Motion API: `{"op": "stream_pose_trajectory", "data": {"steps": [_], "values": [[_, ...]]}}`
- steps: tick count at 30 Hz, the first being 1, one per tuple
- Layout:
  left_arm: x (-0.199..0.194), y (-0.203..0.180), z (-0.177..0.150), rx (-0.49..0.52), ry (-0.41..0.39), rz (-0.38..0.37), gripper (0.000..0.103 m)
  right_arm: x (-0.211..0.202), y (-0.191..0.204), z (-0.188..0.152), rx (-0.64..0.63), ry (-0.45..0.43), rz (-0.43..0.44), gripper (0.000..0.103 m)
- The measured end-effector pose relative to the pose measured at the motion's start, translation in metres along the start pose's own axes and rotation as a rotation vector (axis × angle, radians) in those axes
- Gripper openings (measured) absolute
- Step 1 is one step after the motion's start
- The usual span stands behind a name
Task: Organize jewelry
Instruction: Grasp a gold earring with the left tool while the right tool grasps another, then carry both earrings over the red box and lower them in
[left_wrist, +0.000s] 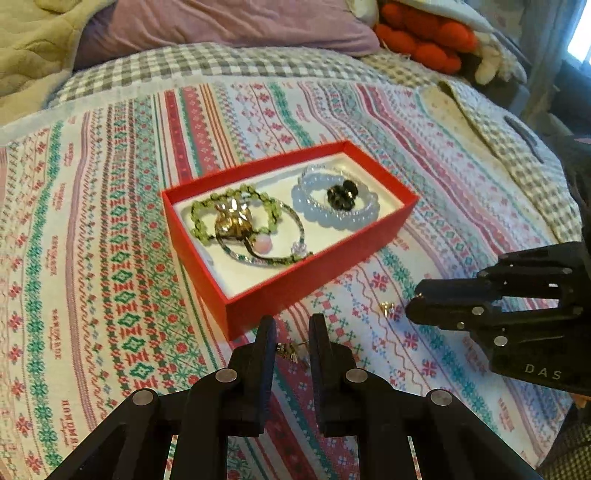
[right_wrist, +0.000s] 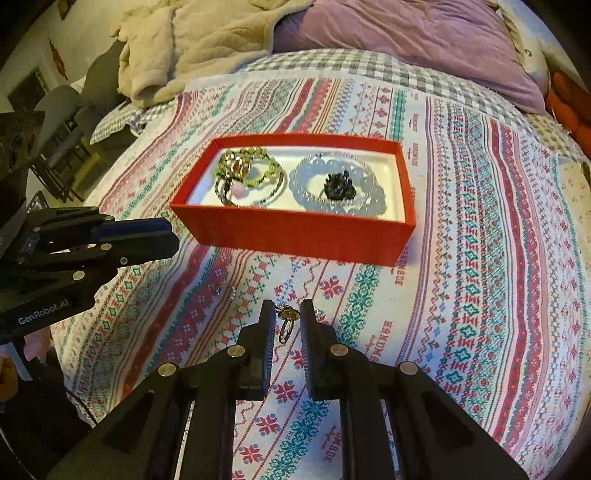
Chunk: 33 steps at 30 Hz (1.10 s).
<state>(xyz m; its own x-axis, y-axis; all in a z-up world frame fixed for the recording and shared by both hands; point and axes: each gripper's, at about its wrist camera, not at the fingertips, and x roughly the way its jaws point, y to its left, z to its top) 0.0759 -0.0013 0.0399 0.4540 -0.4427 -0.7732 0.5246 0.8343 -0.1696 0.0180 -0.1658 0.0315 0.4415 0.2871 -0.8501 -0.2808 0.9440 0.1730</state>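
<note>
Between the fingers of my left tongs (left_wrist: 291, 334) lies a small gold earring (left_wrist: 290, 350) on the patterned bedspread (left_wrist: 110, 258), close to the near long side of the red box (left_wrist: 295, 280); the fingers stand apart around it and, as far as I can see, do not pinch it yet. My right tongs (right_wrist: 288, 314) likewise stand apart over a second gold earring with a little ring (right_wrist: 286, 321), also lying on the bedspread in front of the box. Both pieces look very light, hard and slick, with thin wires that I judge would bend or skid away under a careless squeeze, so I would close gently across the thicker gold body, not the hook. Inside the box already sit a green bead bracelet (left_wrist: 236, 214), a pale blue bead bracelet (left_wrist: 332, 203) and a dark ornament (left_wrist: 341, 195).
</note>
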Motion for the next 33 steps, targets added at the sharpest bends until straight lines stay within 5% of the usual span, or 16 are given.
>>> {"op": "stream_pose_trajectory", "data": {"steps": [18,33], "values": [[-0.010,0.000,0.031,-0.017,-0.072,0.038,0.012,-0.029,-0.007,0.037,0.037,-0.090,0.001,0.014],[0.030,0.018,0.061,-0.118,-0.074,0.053,0.012,-0.012,-0.023,0.070,0.130,-0.111,0.009,0.014]]}}
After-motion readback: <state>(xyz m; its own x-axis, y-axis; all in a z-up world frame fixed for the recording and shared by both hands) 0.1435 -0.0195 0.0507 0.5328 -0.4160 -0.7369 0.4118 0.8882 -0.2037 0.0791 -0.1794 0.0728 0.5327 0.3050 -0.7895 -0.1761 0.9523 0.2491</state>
